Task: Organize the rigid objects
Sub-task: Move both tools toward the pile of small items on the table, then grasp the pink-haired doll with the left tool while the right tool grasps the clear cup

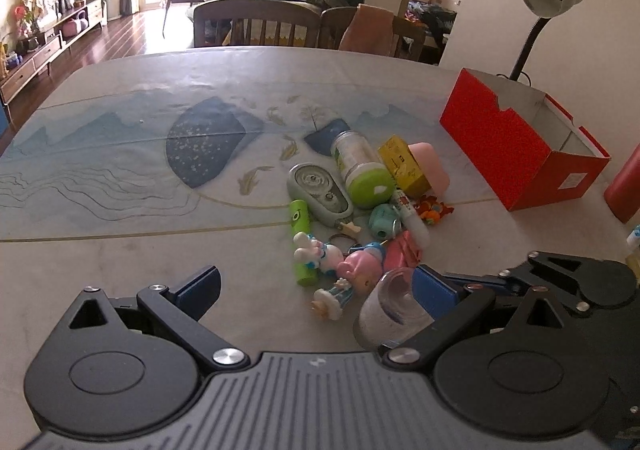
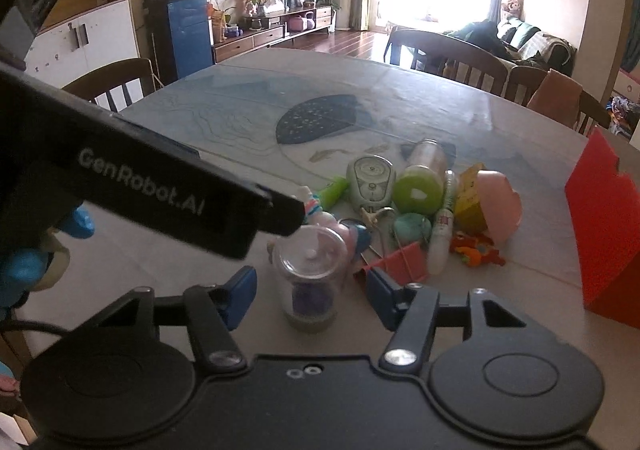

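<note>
Right claw [image 2: 310,300] sits half open around the small clear jar [image 2: 309,274] at the near edge of the toy pile on the tabletop [image 2: 160,250], pads beside it but not visibly pressing; left claw [image 1: 316,292] hangs wide open and empty just beside it, over the figurines [image 1: 332,266]. Risk as I see it: a slick round jar could squirt out or tip if pinched off-centre, knocking the figurines, and the two claws are close enough to collide. Hard to tell: actual pad contact, what the purple thing inside the jar is, and the red box [image 1: 516,138], cut off at right.
</note>
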`<act>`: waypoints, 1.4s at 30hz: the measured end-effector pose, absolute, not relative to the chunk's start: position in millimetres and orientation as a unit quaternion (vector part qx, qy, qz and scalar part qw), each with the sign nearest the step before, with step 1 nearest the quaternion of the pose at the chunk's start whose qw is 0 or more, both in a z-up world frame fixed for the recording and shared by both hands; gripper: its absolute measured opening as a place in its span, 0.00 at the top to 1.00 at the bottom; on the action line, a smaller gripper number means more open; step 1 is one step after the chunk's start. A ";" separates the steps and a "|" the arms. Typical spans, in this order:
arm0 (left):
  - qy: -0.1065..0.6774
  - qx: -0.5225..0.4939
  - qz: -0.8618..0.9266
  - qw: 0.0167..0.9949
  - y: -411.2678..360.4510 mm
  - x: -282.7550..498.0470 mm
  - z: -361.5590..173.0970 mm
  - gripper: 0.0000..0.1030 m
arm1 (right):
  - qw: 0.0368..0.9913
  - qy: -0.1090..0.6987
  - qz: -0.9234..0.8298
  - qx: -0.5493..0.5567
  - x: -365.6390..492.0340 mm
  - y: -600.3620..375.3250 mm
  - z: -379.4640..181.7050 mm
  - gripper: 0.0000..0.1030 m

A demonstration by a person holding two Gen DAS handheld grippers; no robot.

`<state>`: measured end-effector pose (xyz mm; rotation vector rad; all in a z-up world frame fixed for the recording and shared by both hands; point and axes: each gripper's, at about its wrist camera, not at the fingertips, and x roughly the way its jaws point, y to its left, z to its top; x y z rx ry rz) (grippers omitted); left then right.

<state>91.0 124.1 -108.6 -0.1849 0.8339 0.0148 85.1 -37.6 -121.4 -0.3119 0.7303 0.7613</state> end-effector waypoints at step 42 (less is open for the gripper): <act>0.449 -0.015 -0.066 0.891 91.3 134.4 -162.2 0.73 | 0.884 0.354 0.276 -0.129 93.4 -84.5 -107.9 0.61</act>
